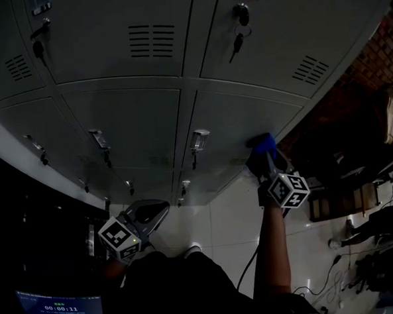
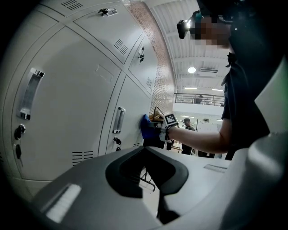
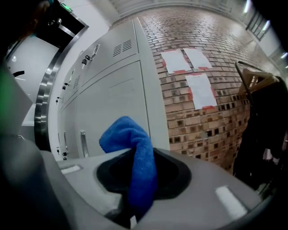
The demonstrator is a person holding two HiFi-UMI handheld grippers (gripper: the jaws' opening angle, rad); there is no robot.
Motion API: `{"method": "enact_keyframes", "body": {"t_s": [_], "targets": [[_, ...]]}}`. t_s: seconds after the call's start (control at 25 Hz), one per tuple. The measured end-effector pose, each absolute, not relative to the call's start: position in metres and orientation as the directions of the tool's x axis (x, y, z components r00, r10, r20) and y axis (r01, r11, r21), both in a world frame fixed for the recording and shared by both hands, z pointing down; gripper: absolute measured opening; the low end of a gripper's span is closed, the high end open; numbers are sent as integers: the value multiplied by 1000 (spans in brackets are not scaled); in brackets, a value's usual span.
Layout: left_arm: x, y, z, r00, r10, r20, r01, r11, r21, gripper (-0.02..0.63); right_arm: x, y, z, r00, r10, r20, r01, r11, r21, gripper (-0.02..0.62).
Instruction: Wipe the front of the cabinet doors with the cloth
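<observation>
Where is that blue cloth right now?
The blue cloth is clamped in the right gripper, at the head view's right, held against the cabinet door nearest the brick wall, right of that door's handle.

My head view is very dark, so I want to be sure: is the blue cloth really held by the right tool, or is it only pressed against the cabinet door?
Observer: It is held. The right gripper view shows the blue cloth clamped between the jaws of the right tool, with its free end folded over above them.
Operator: And the other one, does it carry something?
Observer: No. In the left gripper view the left tool has its jaws together, with nothing between them.
Operator: What lies further to the right?
Observer: Beside the last cabinet door stands a brick wall with three paper sheets on it.
</observation>
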State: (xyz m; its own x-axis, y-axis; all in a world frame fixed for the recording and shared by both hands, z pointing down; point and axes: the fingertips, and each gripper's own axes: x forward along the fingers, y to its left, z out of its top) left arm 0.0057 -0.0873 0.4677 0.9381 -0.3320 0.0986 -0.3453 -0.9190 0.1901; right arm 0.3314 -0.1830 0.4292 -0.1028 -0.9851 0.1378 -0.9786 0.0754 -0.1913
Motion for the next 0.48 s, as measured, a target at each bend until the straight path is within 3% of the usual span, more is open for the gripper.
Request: {"method": "enact_keyframes", "body": {"t_s": [0.48], "targets": [[0,-78,468,938,-331,107,-346,-919,191,2,349,-168,428,-24,-990,136,-980,-3,-197,83]]}}
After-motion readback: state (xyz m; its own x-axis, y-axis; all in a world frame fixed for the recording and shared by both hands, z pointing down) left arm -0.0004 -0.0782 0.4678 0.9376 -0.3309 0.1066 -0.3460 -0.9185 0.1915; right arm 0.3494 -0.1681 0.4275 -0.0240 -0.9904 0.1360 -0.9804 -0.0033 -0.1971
